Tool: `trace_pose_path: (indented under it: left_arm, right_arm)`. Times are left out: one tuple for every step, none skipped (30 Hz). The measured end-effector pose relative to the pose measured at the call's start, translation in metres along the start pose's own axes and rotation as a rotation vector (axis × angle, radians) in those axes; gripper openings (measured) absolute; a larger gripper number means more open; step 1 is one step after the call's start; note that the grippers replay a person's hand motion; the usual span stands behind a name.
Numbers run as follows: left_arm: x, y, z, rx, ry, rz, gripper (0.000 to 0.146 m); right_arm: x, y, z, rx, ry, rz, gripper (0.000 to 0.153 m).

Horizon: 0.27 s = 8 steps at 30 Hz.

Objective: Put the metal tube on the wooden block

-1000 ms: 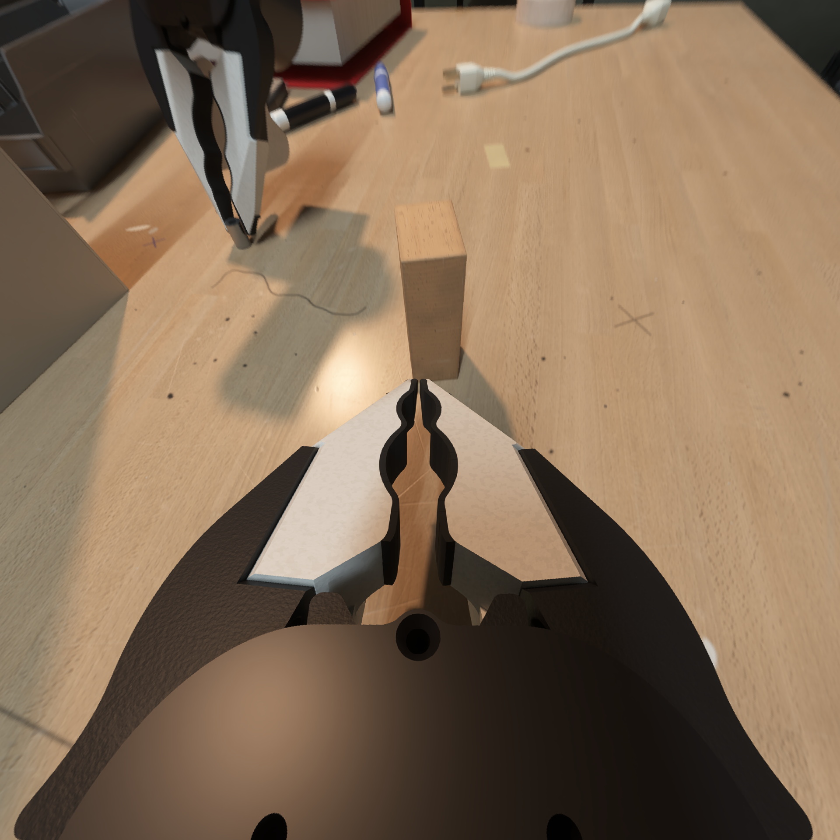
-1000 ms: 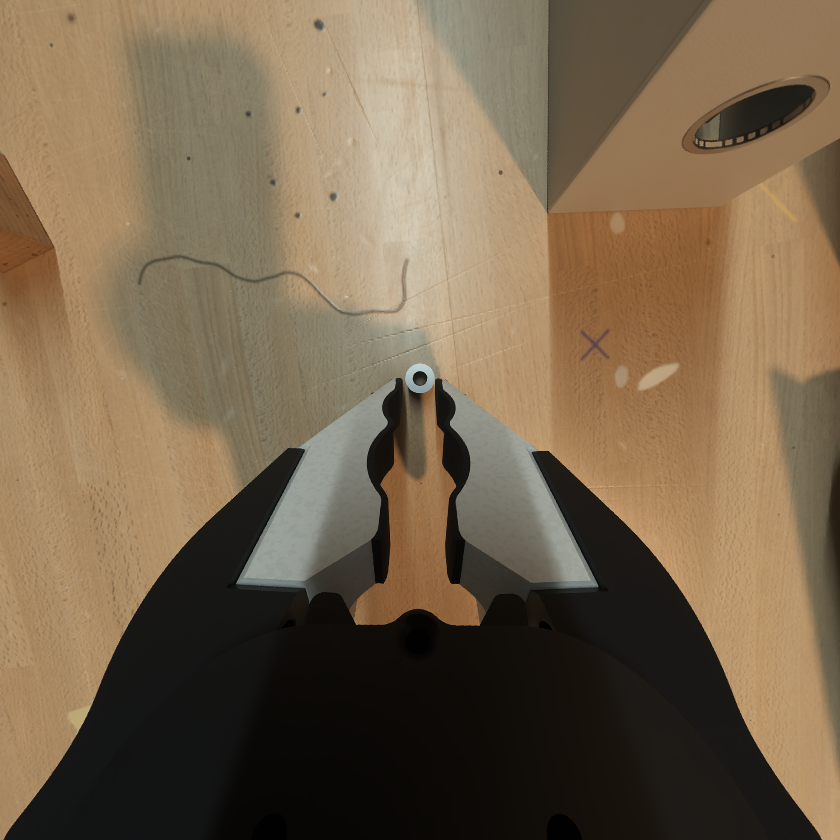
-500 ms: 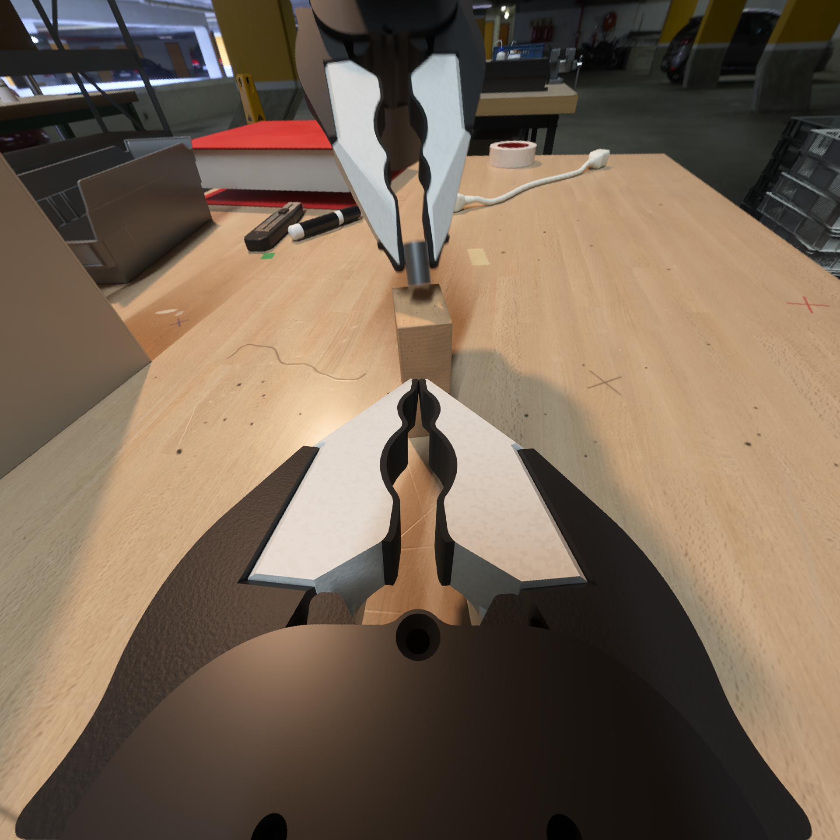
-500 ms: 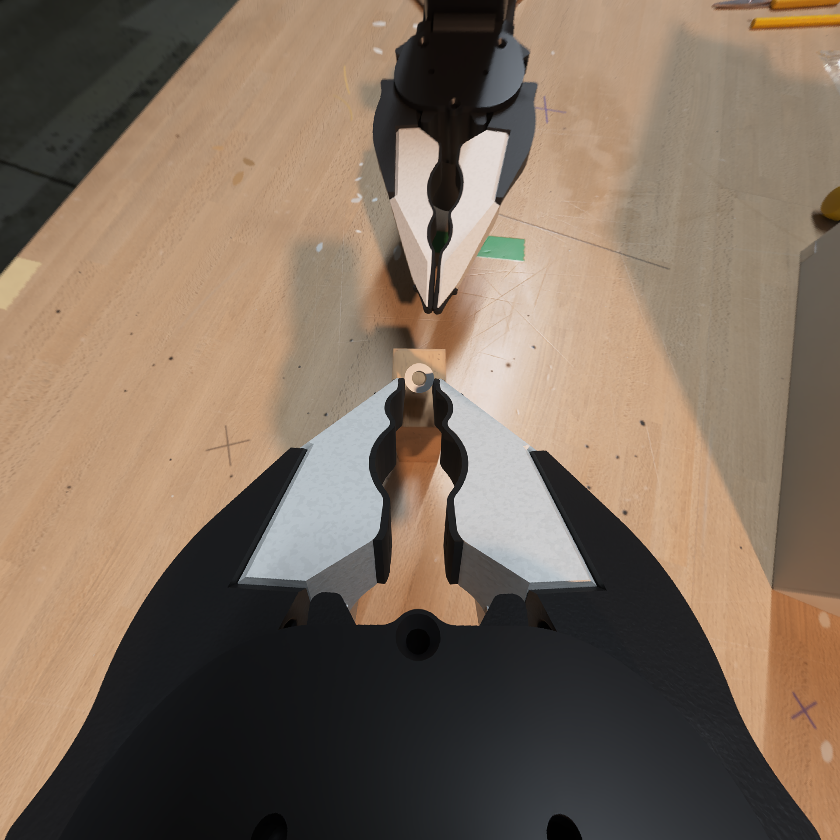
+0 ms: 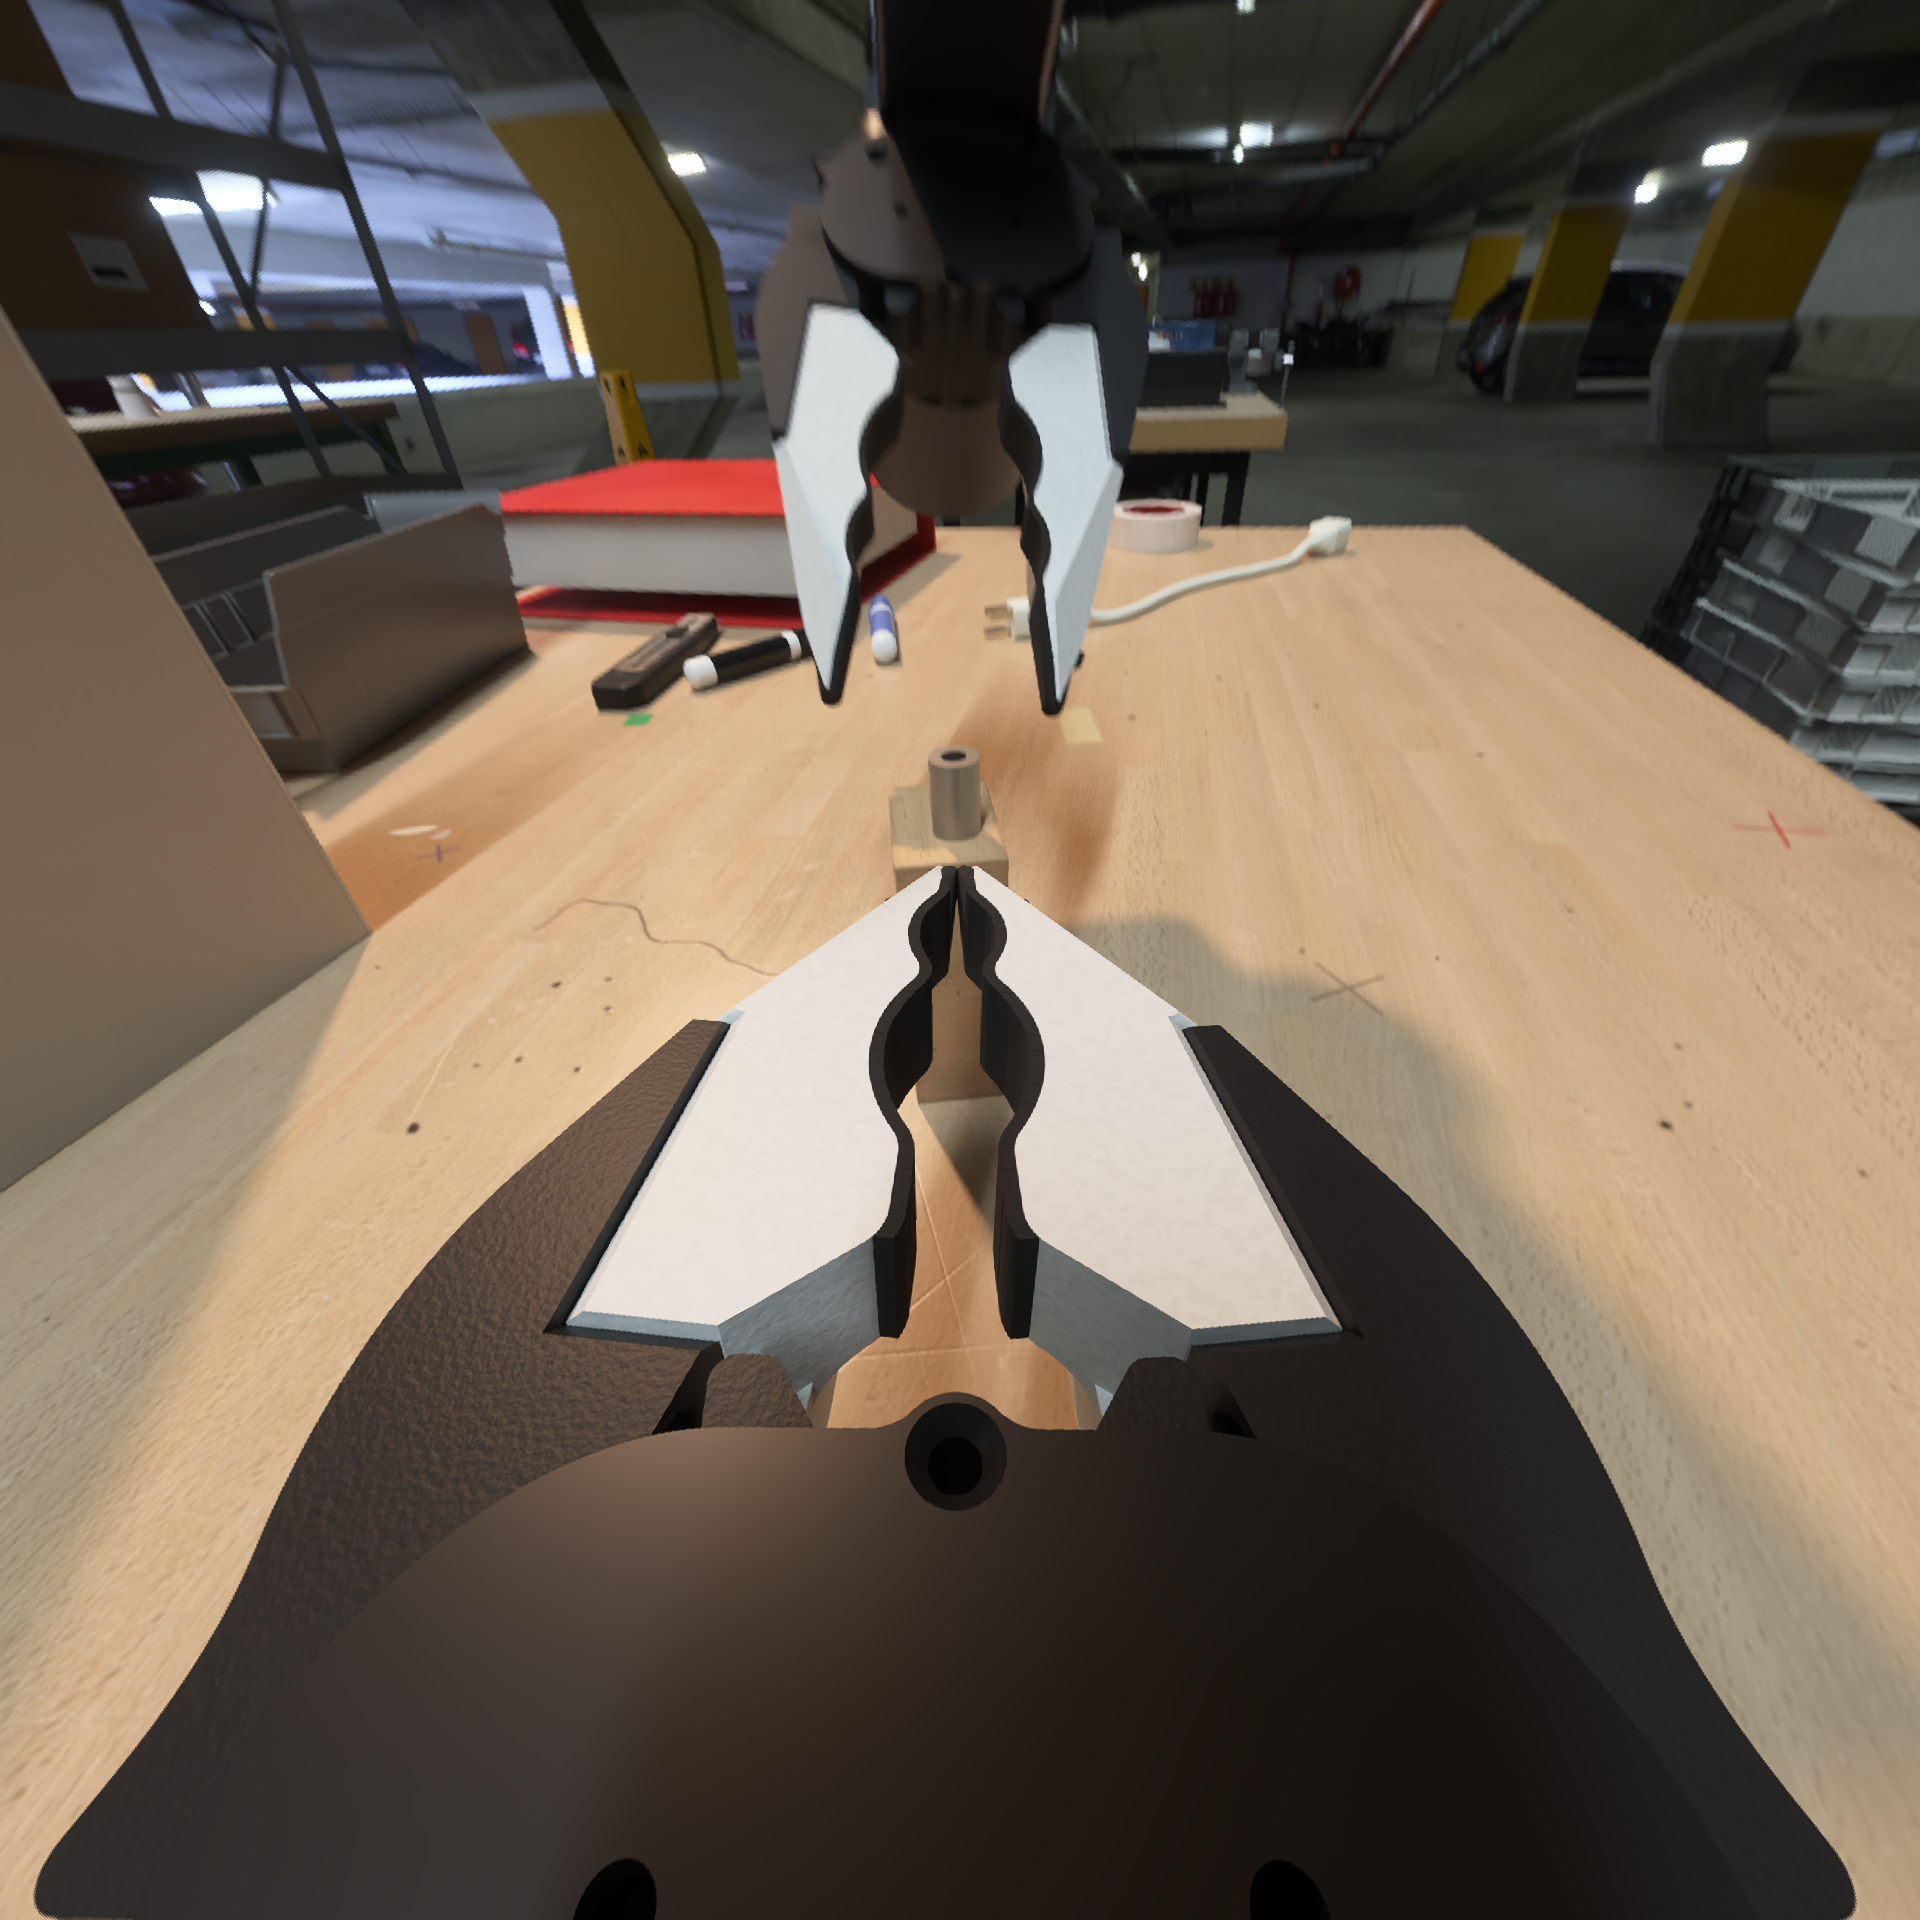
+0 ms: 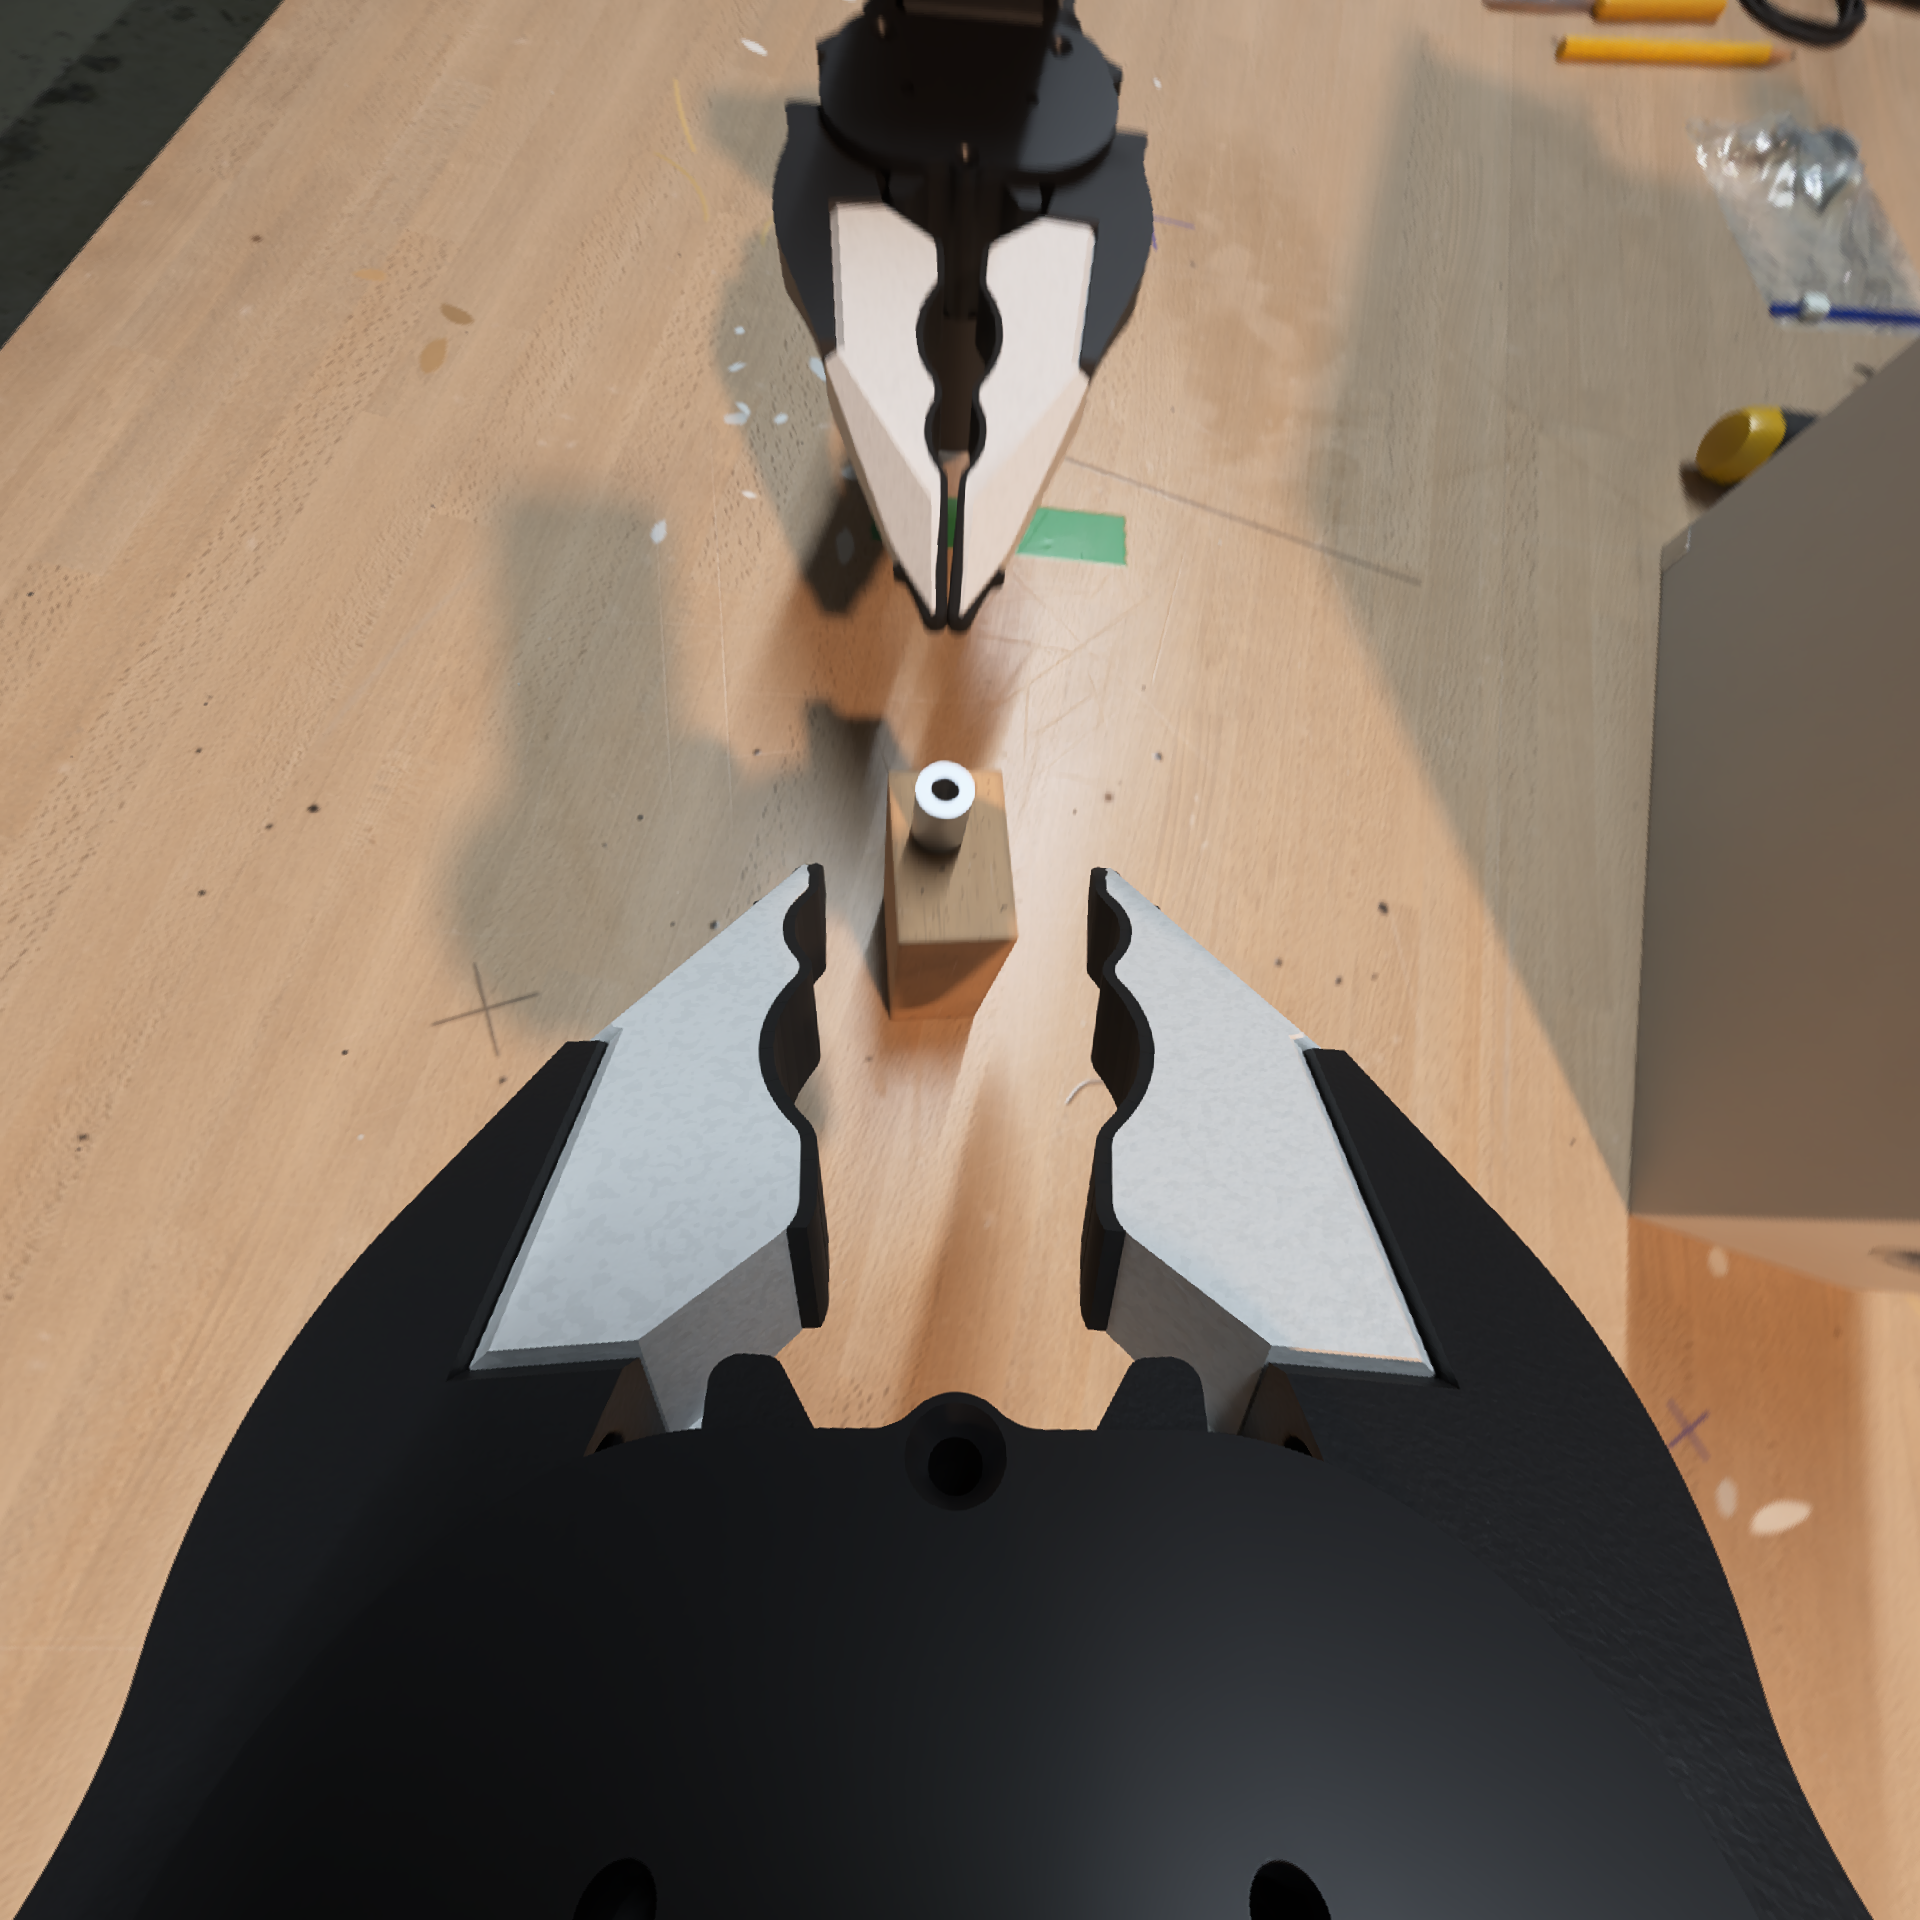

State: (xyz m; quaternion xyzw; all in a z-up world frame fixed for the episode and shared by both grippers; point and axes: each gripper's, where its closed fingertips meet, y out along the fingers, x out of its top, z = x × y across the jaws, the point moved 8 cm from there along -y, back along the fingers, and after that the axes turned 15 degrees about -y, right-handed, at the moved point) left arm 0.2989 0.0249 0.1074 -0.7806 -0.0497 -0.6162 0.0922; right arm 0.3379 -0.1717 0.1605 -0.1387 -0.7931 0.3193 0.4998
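A dim garage with yellow pillars [image 5: 623, 239] surrounds the pale wood counter [image 5: 1455, 935]; the right gripper [image 6: 954, 894] hangs released above the block [image 6: 951, 925]; the left gripper [image 5: 954, 881] is clenched on nothing; the metal tube [image 5: 955, 793] stands upright on the block.

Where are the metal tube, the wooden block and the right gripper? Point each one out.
metal tube [image 6: 943, 792], right wrist view, on its white top rim.
wooden block [image 6: 951, 906], right wrist view, on its top face below the tube.
right gripper [image 6: 954, 878], right wrist view, midway between its open fingertips.
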Motion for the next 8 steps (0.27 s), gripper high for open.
trace_pose_path:
  left_arm:
    - [0.002, -0.001, 0.000, 0.001, -0.005, -0.023, 0.000]
    - [0.004, -0.002, -0.001, 0.001, -0.010, -0.042, 0.000]
    - [0.005, -0.002, -0.001, -0.003, -0.014, -0.058, 0.000]
    - [0.005, -0.002, -0.001, -0.010, -0.019, -0.066, 0.000]
    - [0.004, -0.001, -0.002, -0.015, -0.023, -0.064, 0.000]
    - [0.003, 0.000, -0.002, -0.015, -0.025, -0.052, 0.000]
    - [0.002, 0.001, -0.002, -0.017, -0.025, -0.034, 0.000]
    - [0.000, 0.002, -0.002, -0.021, -0.027, -0.015, 0.000]
  right_arm:
    - [-0.003, -0.001, 0.003, -0.003, 0.018, 0.005, 0.052]
    - [-0.007, -0.001, 0.006, -0.002, 0.035, -0.004, 0.052]
    - [-0.009, 0.000, 0.008, -0.007, 0.054, -0.015, 0.050]
    - [-0.011, 0.001, 0.011, -0.024, 0.068, -0.023, 0.044]
    - [-0.012, 0.001, 0.013, -0.042, 0.072, -0.034, 0.035]
    - [-0.012, 0.000, 0.016, -0.052, 0.070, -0.050, 0.027]
    - [-0.012, -0.001, 0.019, -0.051, 0.072, -0.060, 0.022]
    - [-0.012, -0.002, 0.020, -0.047, 0.076, -0.057, 0.020]
